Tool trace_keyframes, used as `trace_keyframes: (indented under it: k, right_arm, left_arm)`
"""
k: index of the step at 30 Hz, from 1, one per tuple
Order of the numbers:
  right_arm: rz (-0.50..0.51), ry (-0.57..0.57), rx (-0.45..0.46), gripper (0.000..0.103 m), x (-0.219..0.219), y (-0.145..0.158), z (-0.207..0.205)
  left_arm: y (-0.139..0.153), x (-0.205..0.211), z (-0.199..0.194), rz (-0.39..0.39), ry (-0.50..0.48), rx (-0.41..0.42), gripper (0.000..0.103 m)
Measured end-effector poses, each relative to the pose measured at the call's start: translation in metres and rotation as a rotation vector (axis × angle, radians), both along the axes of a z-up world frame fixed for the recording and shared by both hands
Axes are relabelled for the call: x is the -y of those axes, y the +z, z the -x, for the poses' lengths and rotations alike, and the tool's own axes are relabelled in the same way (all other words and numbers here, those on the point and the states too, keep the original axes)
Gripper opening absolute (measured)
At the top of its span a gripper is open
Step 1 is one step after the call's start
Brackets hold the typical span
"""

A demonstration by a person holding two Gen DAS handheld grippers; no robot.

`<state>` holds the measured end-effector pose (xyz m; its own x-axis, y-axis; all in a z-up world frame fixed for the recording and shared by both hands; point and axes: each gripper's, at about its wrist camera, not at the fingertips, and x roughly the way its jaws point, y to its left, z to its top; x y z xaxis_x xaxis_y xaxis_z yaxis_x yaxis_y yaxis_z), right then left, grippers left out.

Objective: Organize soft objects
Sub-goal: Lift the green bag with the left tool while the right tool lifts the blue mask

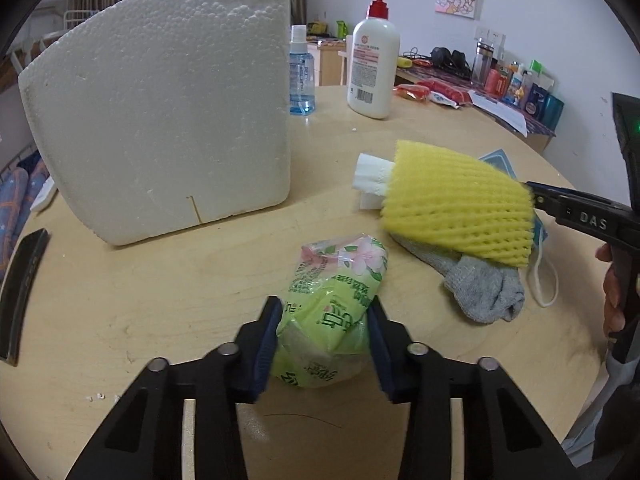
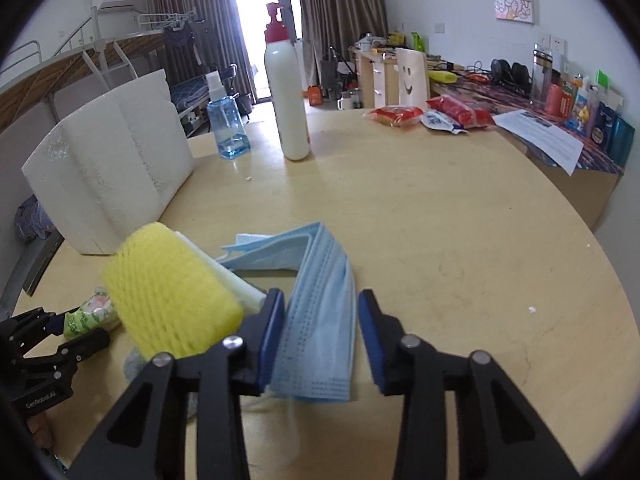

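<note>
My left gripper [image 1: 322, 320] is shut on a green tissue pack [image 1: 332, 312], squeezing its middle on the round wooden table [image 1: 140, 320]. To its right lie a yellow foam net [image 1: 456, 204] around white foam pieces [image 1: 372, 180], resting on a grey sock [image 1: 484, 292]. My right gripper [image 2: 322, 320] is open, its jaws on either side of a folded blue face mask [image 2: 320, 320] on the table. The yellow net [image 2: 172, 300] lies just left of it. The tissue pack [image 2: 90, 316] and left gripper [image 2: 60, 344] show at far left.
A large white styrofoam block [image 1: 168, 120] stands at the table's back left. A blue spray bottle [image 1: 301, 76] and a white lotion pump bottle [image 1: 374, 60] stand behind. Red snack packs [image 2: 400, 114] and a cluttered desk [image 2: 560, 120] are at the far right.
</note>
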<state>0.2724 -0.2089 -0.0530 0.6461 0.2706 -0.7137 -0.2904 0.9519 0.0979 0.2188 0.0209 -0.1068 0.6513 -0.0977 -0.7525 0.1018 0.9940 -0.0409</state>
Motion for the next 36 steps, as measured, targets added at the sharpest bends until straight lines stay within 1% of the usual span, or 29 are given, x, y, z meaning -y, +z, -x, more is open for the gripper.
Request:
trace_keyframes:
  k: [4, 8, 10, 12, 13, 15, 17, 19, 20, 25, 27, 30, 33, 36]
  right_arm:
    - [0.018, -0.017, -0.019, 0.042, -0.001, -0.004, -0.006]
    - [0.042, -0.023, -0.035, 0.042, -0.003, -0.009, -0.009]
    - [0.042, -0.014, -0.037, 0.035, -0.004, -0.009, -0.008]
    - [0.052, -0.011, -0.035, 0.033, -0.006, -0.009, -0.007]
    - [0.061, -0.010, -0.034, 0.023, -0.006, -0.010, -0.007]
    - [0.071, -0.012, -0.018, 0.015, -0.007, -0.008, -0.006]
    - [0.037, 0.019, 0.006, 0.014, -0.007, -0.004, -0.002]
    - [0.044, 0.017, 0.025, 0.014, -0.007, -0.001, 0.001]
    - [0.031, 0.015, 0.033, 0.014, -0.006, 0.000, 0.003]
    - [-0.033, -0.018, 0.059, 0.014, 0.005, 0.009, 0.009]
    - [-0.068, -0.034, 0.082, 0.014, 0.011, 0.016, 0.011]
    - [-0.108, -0.058, 0.133, 0.014, 0.020, 0.032, 0.019]
    - [-0.143, -0.080, 0.169, 0.014, 0.029, 0.045, 0.026]
    - [-0.153, -0.086, 0.198, 0.014, 0.033, 0.053, 0.029]
  left_arm:
    - [0.000, 0.000, 0.000, -0.002, -0.006, 0.002, 0.036]
    - [-0.001, -0.001, 0.001, 0.003, -0.010, 0.004, 0.036]
    - [-0.001, -0.001, 0.001, 0.005, -0.010, 0.005, 0.036]
    - [-0.001, -0.001, 0.001, 0.006, -0.009, 0.005, 0.036]
    - [-0.001, -0.001, 0.001, 0.003, -0.009, 0.005, 0.036]
    - [-0.001, 0.000, 0.001, 0.003, -0.011, 0.005, 0.036]
    - [0.000, 0.000, 0.000, 0.013, -0.017, 0.005, 0.032]
    - [0.000, -0.001, 0.000, 0.027, -0.028, 0.004, 0.029]
    - [0.001, -0.002, 0.001, 0.031, -0.028, 0.010, 0.027]
    - [0.011, -0.005, 0.011, 0.036, -0.014, 0.077, 0.025]
    - [0.018, -0.006, 0.017, 0.026, -0.007, 0.117, 0.025]
    - [0.030, -0.009, 0.026, 0.049, -0.006, 0.170, 0.025]
    - [0.040, -0.009, 0.038, 0.046, -0.009, 0.220, 0.025]
    - [0.044, -0.007, 0.044, 0.049, -0.018, 0.242, 0.025]
